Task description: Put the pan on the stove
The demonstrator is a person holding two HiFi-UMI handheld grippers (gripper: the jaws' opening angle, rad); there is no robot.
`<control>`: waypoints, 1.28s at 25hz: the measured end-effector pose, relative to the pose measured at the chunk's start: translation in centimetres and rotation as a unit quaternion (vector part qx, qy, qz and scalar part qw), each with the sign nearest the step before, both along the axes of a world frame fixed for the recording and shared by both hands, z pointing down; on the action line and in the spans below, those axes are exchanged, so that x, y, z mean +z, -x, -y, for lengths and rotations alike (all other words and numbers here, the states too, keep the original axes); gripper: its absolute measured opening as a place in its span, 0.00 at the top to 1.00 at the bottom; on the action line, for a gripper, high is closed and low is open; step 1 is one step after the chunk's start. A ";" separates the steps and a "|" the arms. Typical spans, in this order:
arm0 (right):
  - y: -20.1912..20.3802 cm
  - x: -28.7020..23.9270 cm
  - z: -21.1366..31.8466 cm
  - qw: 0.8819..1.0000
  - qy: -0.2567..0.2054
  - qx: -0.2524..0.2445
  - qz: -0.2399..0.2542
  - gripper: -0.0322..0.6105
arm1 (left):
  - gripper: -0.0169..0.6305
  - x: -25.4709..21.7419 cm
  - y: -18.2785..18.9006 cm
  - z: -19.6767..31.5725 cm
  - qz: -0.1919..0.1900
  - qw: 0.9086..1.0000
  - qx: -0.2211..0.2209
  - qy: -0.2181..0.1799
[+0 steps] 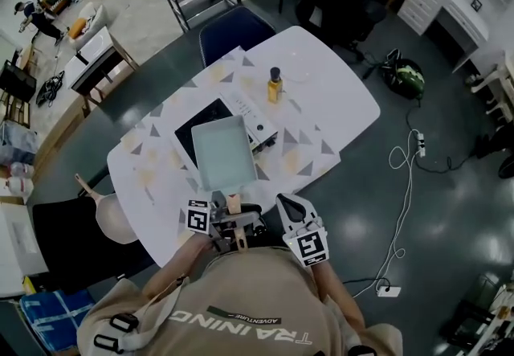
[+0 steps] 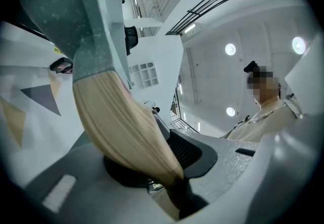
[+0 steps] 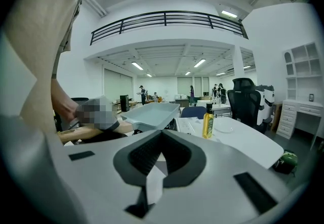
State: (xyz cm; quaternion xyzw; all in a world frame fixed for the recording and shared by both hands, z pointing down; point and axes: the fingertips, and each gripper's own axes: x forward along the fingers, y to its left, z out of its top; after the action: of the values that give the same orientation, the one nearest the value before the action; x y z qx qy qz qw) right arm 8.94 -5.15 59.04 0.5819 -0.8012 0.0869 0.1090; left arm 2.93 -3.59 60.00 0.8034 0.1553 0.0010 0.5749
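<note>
A square grey-green pan [image 1: 223, 152] lies over the near part of the black-topped stove [image 1: 196, 126] on the white table [image 1: 345, 109]; whether it rests on the glass I cannot tell. Its pale wooden handle [image 1: 234, 203] points toward me, and my left gripper [image 1: 232, 219] is shut on it. In the left gripper view the handle [image 2: 121, 127] runs down between the jaws, with the pan's underside [image 2: 96, 20] above. My right gripper [image 1: 294, 206] hangs at the table's near edge, shut and holding nothing. Ahead of the right gripper [image 3: 161, 162], its own view shows the pan [image 3: 149, 115].
A yellow oil bottle [image 1: 275, 85] and a clear plate [image 1: 301, 73] stand behind the stove; the right gripper view shows the bottle [image 3: 208, 122] too. A dark blue chair [image 1: 233, 29] is at the far side. White cables [image 1: 405, 186] trail on the floor to the right.
</note>
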 end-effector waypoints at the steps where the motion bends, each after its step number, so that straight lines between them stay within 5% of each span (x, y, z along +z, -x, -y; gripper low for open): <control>1: 0.0 0.1 0.3 1.000 0.003 -0.003 0.000 0.95 | 0.78 0.0 0.1 0.2 0.000 1.000 -0.003 0.001; 12: -0.8 1.1 6.1 0.996 0.022 -0.088 -0.011 0.95 | 0.78 0.8 -0.1 5.1 0.010 0.998 -0.064 0.001; 18: -1.6 0.8 11.0 0.981 0.004 -0.188 -0.035 0.95 | 0.78 0.7 -1.9 9.3 0.016 0.992 -0.126 -0.001; 32: -3.6 1.9 18.0 0.954 0.000 -0.300 0.007 0.95 | 0.77 1.0 -4.9 13.9 0.020 0.971 -0.236 0.018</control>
State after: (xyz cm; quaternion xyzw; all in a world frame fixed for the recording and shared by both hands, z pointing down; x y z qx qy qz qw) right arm 12.50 -23.12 60.96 0.3141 -0.9396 0.0544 0.1246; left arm 7.84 -17.48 60.98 0.8064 -0.0506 -0.1214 0.5766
